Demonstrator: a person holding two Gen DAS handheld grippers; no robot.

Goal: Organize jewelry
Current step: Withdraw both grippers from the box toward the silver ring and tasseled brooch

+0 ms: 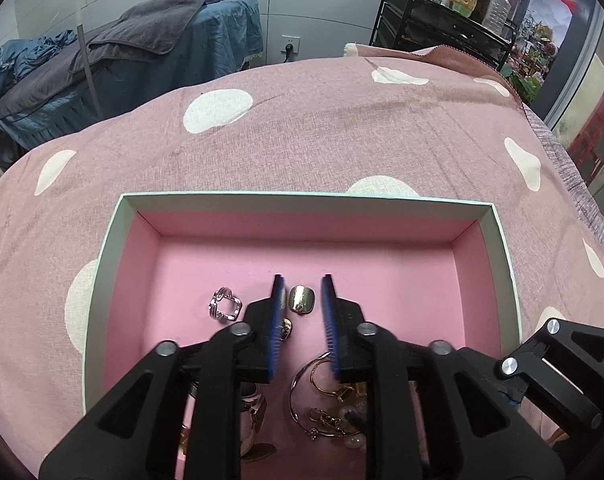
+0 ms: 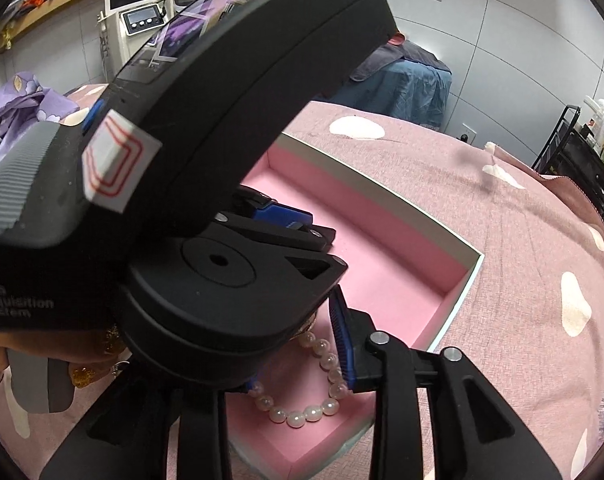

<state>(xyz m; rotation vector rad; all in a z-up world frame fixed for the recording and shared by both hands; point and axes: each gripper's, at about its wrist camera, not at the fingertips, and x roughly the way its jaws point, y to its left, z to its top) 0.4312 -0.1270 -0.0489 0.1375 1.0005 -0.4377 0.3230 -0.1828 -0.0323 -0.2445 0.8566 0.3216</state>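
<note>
A box point(image 1: 105, 264) with a pink lining lies on the pink spotted cloth. My left gripper point(image 1: 303, 286) is open inside it, with a gold square earring point(image 1: 300, 298) lying between its fingertips. A silver ring point(image 1: 225, 305) lies left of it. Hoop earrings and gold hooks point(image 1: 322, 396) lie under the right finger. In the right wrist view the left gripper's body point(image 2: 221, 160) covers most of the frame. My right gripper's right finger point(image 2: 342, 336) hangs over a pearl bracelet point(image 2: 302, 412) in the box's near corner point(image 2: 458, 300). Its left finger is hidden.
The pink cloth with white spots point(image 1: 342, 128) covers a bed-like surface. A blue-covered bed point(image 1: 141, 52) stands behind at the left. A black cart with bottles point(image 1: 454, 12) stands at the back right. Purple fabric point(image 2: 17, 104) lies at the far left.
</note>
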